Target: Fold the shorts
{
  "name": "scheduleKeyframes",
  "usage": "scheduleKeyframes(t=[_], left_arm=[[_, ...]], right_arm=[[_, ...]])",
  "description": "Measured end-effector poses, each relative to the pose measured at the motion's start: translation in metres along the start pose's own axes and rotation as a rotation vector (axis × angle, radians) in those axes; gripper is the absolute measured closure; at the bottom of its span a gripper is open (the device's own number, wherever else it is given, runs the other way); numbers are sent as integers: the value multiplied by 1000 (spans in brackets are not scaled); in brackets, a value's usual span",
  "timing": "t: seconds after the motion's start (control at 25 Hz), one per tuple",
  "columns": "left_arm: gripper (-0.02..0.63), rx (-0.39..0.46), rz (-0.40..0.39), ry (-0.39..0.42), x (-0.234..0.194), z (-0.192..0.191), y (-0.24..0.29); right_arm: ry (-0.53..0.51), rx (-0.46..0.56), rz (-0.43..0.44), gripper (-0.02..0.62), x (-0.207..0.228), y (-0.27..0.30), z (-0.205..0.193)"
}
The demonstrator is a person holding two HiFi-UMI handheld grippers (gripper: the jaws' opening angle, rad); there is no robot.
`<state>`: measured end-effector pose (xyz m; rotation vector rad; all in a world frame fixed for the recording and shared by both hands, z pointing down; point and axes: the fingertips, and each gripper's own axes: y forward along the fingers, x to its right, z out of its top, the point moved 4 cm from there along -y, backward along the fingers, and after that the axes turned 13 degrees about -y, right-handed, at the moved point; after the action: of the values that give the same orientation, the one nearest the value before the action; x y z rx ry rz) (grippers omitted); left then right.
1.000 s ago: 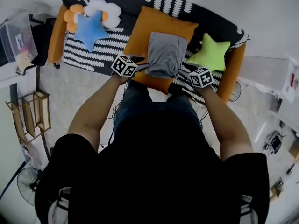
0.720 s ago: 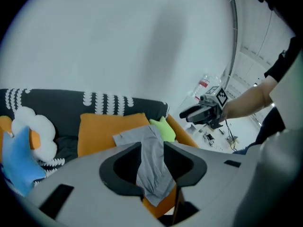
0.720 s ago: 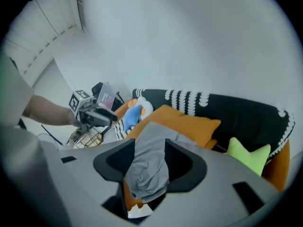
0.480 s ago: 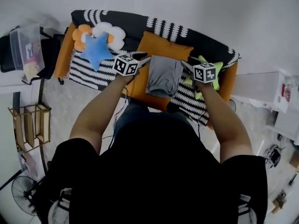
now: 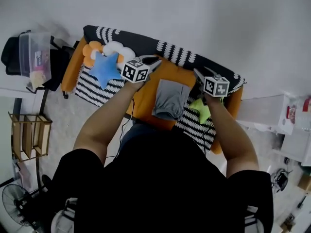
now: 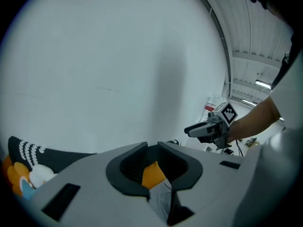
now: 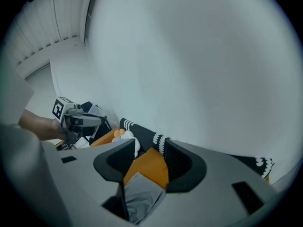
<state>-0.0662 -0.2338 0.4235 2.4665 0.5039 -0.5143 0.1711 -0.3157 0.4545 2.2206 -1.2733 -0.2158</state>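
The grey shorts [image 5: 170, 99] lie folded on the orange cushion [image 5: 146, 93] of the sofa. Both grippers hang in the air above them and touch nothing. My left gripper [image 5: 155, 62] is over the cushion's far left corner. Its jaws have just been closing and stand a little apart with nothing between them. In the left gripper view [image 6: 152, 151] the cushion [image 6: 152, 173] and shorts [image 6: 161, 197] show through the gap. My right gripper [image 5: 198, 74] is open and empty to the right of the shorts. The right gripper view [image 7: 149, 151] looks down on the shorts [image 7: 139, 197].
A blue star pillow [image 5: 104, 67] and a flower pillow [image 5: 92, 50] lie at the sofa's left end, and a green star pillow [image 5: 201, 109] lies right of the shorts. A plastic box [image 5: 36, 57], a wooden rack [image 5: 26, 135] and a fan [image 5: 14, 198] stand at the left.
Both grippers have risen from the near corners of the shorts and moved toward the sofa's back. The shorts stayed flat on the cushion.
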Motion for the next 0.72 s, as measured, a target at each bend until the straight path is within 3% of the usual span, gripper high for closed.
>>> scheduleKeyframes(t=[0.32,0.72], left_arm=[[531,90,34,-7,-8,43,-19],[537,126,24,14,3,57,-34]], right_arm=[[-39,56,-3,393,0,-13,44],[-44,89,-7,394,-2,-28,62]])
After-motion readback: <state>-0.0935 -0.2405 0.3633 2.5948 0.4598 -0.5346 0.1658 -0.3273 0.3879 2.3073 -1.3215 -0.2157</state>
